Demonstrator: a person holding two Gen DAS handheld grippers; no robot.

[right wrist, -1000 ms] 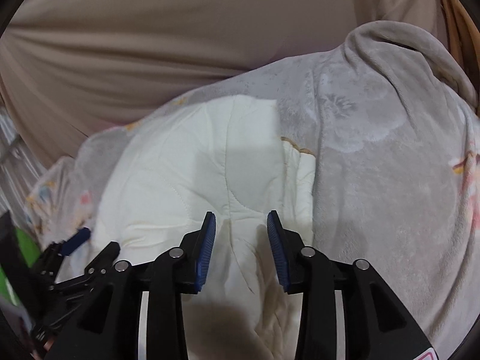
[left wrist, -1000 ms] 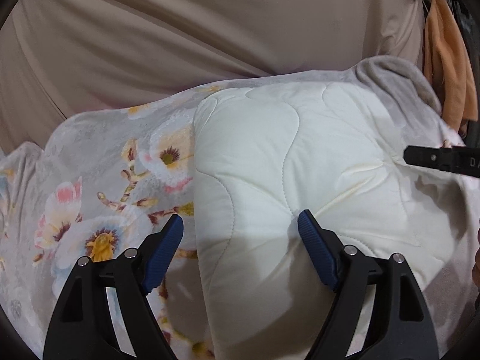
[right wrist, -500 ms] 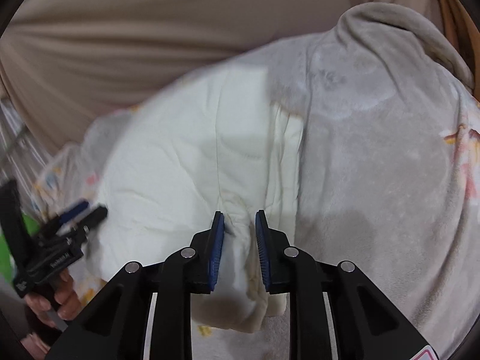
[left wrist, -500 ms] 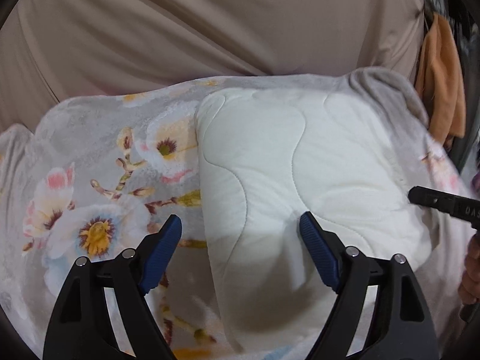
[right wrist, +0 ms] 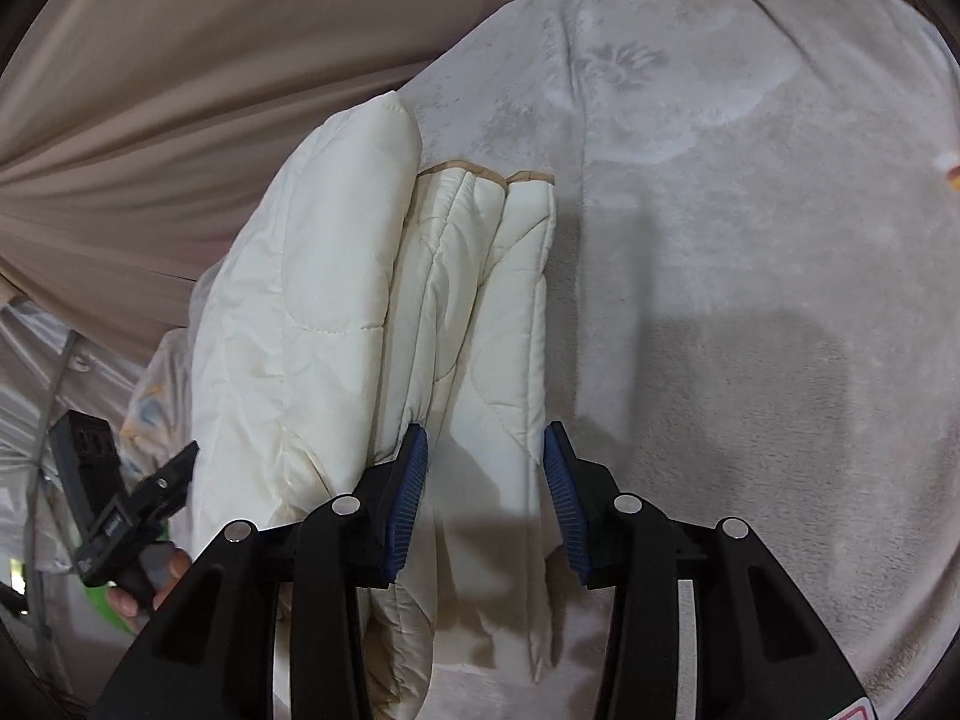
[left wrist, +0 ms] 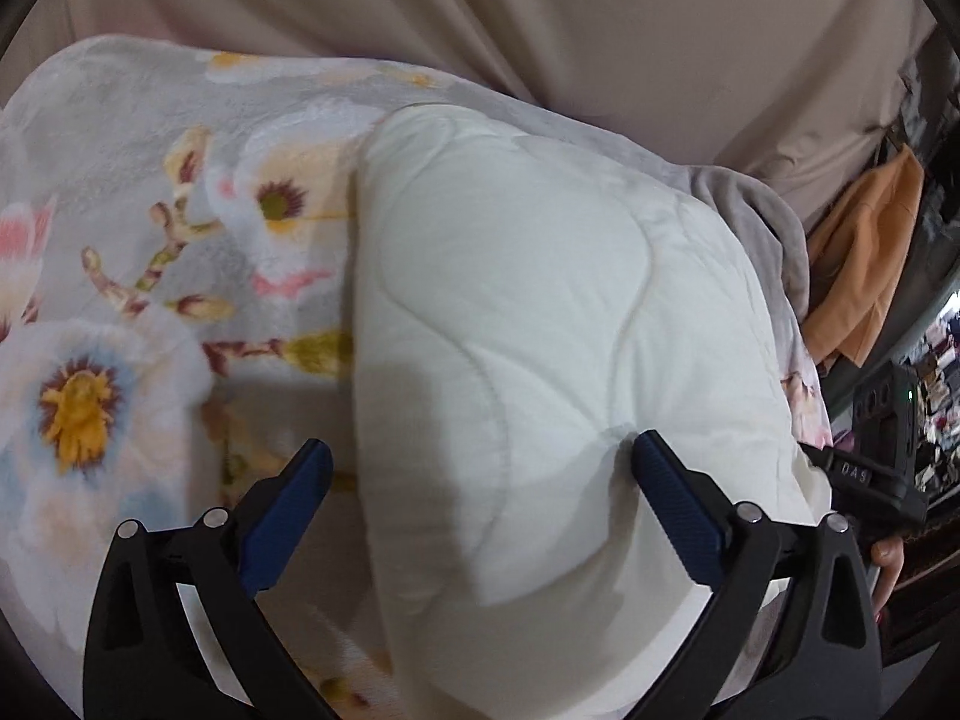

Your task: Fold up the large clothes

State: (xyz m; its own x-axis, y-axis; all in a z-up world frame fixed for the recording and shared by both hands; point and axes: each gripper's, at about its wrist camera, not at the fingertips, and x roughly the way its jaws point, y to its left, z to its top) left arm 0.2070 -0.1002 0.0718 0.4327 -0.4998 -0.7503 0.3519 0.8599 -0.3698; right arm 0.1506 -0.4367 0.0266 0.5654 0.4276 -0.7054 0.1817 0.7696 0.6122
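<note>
1. Left wrist view: the left hand-held gripper [left wrist: 480, 468] is spread wide with nothing clamped. Its jaws have just been opening. The left pad hangs over the blanket [left wrist: 150, 228], while the right pad sits on or just above the top face of the quilt [left wrist: 540, 300]; I cannot tell if it touches.
2. The folded cream quilt lies on the floral blanket, right of the big flower print. Compared with 1 second ago, it fills more of the picture and looks tilted, its far end swinging left.
3. The orange cloth [left wrist: 864, 264] at the right edge now sits lower in the picture, farther from the top. The right hand-held gripper [left wrist: 870, 468] shows at the right edge, lower than before, just beside the quilt's right side, with fingertips [left wrist: 888, 558] of a hand below it.
4. Right wrist view: the right hand-held gripper [right wrist: 486, 480] stands partly open. Its jaws closed to a narrow gap half a second ago and have just been opening again. A fold of the quilt [right wrist: 336, 276] lies between the pads, but the right pad stands clear of it; I cannot tell if the left pad touches.
5. The quilt's stacked layers with a tan edge [right wrist: 480, 177] now show edge-on; 1 second ago its flat top faced the camera.
6. The left hand-held gripper [right wrist: 120, 504] is at the lower left, held by a hand [right wrist: 144, 588].
</note>
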